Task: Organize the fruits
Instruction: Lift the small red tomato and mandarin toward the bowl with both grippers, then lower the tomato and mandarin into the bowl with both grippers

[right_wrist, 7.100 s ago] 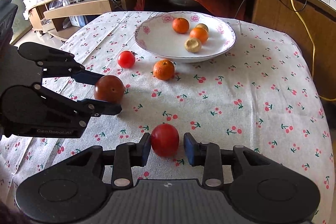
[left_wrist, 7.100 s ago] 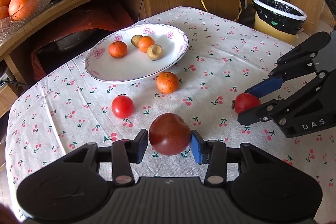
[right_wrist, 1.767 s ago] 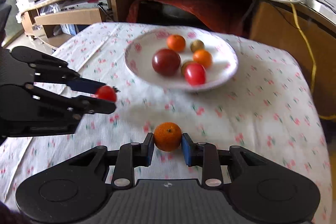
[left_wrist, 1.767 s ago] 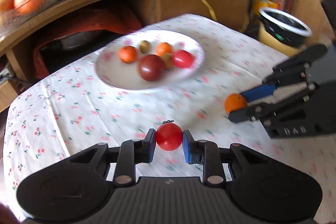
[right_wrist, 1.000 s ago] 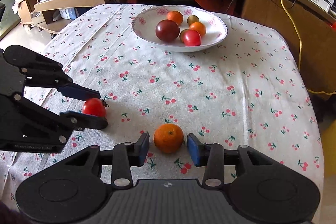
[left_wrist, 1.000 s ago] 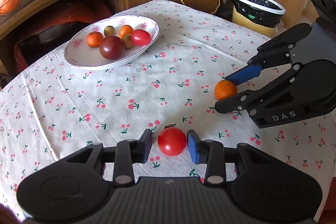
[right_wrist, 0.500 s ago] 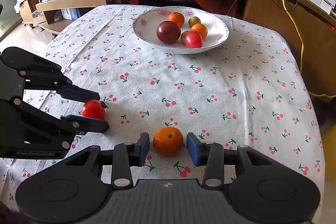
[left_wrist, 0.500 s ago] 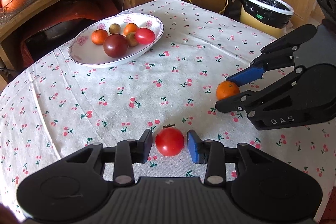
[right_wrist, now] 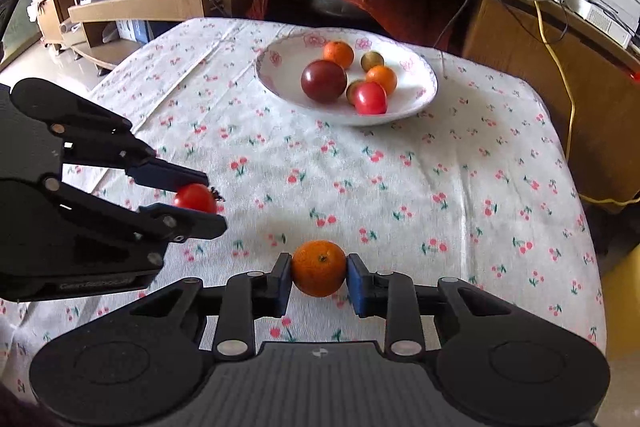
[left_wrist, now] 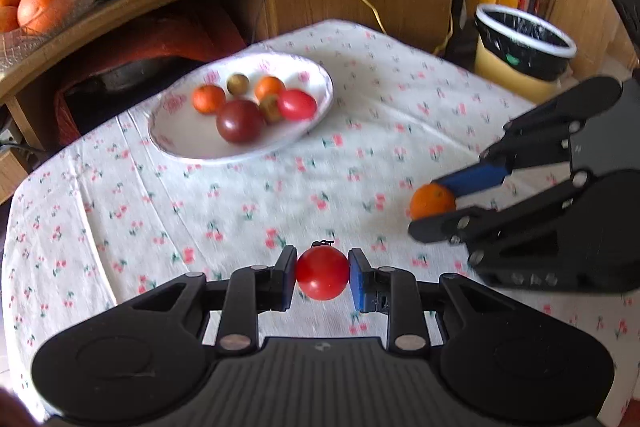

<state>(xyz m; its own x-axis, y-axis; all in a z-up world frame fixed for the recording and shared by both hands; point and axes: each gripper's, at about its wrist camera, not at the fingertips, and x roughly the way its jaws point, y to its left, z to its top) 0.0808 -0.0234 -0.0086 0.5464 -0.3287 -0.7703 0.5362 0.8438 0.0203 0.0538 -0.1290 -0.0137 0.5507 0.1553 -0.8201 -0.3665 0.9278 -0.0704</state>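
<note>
You won't find much to read here. The side of the left gripper (right_wrist: 192, 193), seen from the right wrist, carries a pale line of lettering, too blurred to make out; it may be a maker's name. Nothing else shows legible writing in either view.

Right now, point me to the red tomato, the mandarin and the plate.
red tomato (left_wrist: 322, 279), left wrist view, front face.
mandarin (right_wrist: 319, 274), right wrist view, middle of peel.
plate (right_wrist: 425, 95), right wrist view, bare right rim.
</note>
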